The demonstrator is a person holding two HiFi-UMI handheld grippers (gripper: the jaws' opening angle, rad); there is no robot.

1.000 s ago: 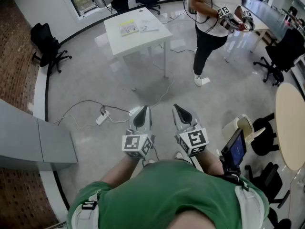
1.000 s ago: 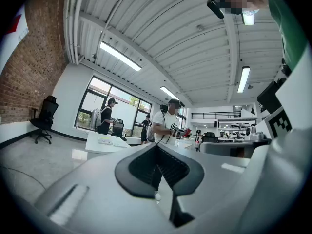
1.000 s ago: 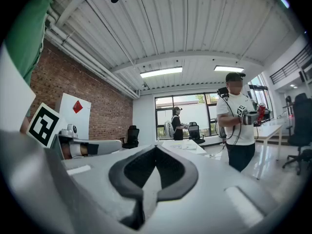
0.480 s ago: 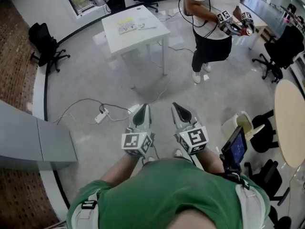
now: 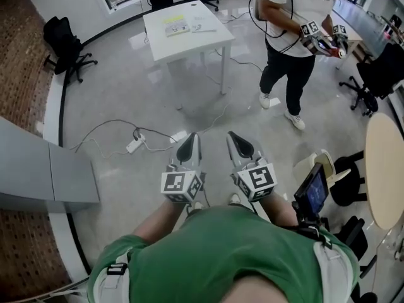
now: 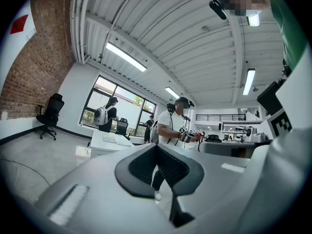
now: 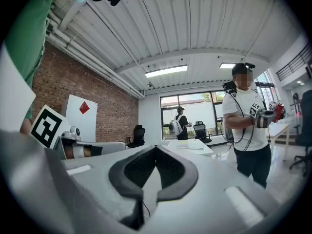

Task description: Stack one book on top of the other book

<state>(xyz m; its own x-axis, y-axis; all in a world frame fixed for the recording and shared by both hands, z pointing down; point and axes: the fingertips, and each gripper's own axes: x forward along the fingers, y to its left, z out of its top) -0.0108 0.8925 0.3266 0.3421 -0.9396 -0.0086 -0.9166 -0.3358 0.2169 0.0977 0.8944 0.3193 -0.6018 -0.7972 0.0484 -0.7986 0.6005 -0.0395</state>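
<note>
Both tools idle, held level in front of the wearer's green shirt, pointing to 12 o'clock.

- left tool (image 5: 189, 147): jaws together, nothing between them. The left gripper view (image 6: 158, 167) shows only the room beyond the pads.
- right tool (image 7: 151, 172): the same, jaws together and empty. In the head view it sits just beside the left one at 3 o'clock (image 5: 240, 147), the two not touching.
- Books: yellow book (image 5: 175, 25) and white book (image 5: 203, 24) lie flat, side by side, not stacked, on the white table (image 5: 189, 43). The table is well apart from both tools, at about 12 o'clock across open floor (image 5: 126, 100). In the right gripper view both books are small pale shapes on the tabletop (image 7: 189, 144).
- second person (image 5: 293, 17) stands at 1 o'clock, just right of the table, holding their own pair of marker-cube tools near the waist.
- power strip (image 5: 134, 145) with cables lies on the floor at 9 o'clock of the left tool.
- office chair (image 5: 63, 43) at 10 o'clock, against the curved wall.
- round table (image 5: 385, 169) at 3 o'clock, with a small screen (image 5: 310, 194) mounted near the wearer's right side.
- person with a backpack (image 7: 176, 126) stands by the window beyond the table.
</note>
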